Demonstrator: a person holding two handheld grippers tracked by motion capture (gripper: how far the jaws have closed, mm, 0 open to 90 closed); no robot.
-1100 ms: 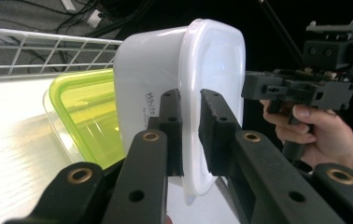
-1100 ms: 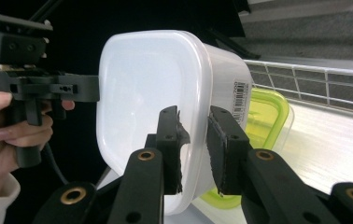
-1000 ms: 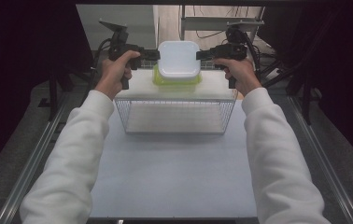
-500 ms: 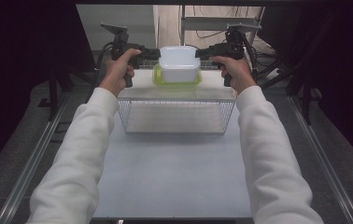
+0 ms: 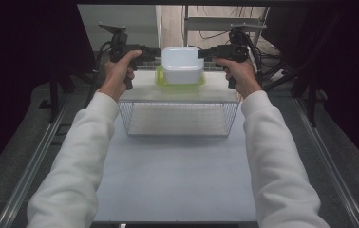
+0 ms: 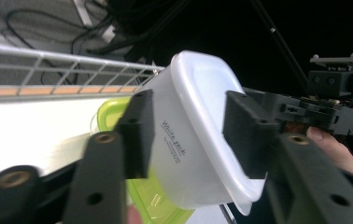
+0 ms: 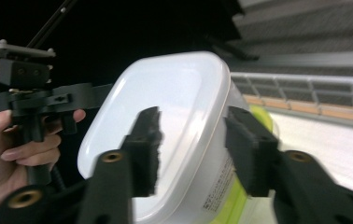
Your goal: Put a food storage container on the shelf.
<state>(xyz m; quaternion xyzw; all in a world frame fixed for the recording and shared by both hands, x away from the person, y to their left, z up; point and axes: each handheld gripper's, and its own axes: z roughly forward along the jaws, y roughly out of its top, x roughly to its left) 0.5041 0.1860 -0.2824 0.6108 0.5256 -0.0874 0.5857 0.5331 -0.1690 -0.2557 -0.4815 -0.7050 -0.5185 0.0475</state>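
A white plastic container (image 5: 182, 64) rests upside down on a lime-green lid (image 5: 180, 81), on the white top of a wire rack (image 5: 177, 118). My left gripper (image 5: 156, 52) reaches its left side and my right gripper (image 5: 202, 53) its right side. In the left gripper view the container (image 6: 198, 116) stands between the left gripper's (image 6: 191, 135) spread pads (image 6: 137, 133), over the lid (image 6: 151, 200). The right gripper (image 7: 198, 151) straddles the container's (image 7: 165, 98) rim the same way. Both pairs of jaws have just been opening, and neither presses on the container.
The rack stands at the far end of a pale table mat (image 5: 177, 175). A wire rail (image 6: 48, 70) runs along the rack's back edge. Metal rails (image 5: 35, 161) flank the table. Stands and cables (image 5: 263, 52) crowd the dark space behind.
Both grippers' jaws have spread apart from the container's sides. The white container has sunk slightly onto the green lid. The hands have barely moved.
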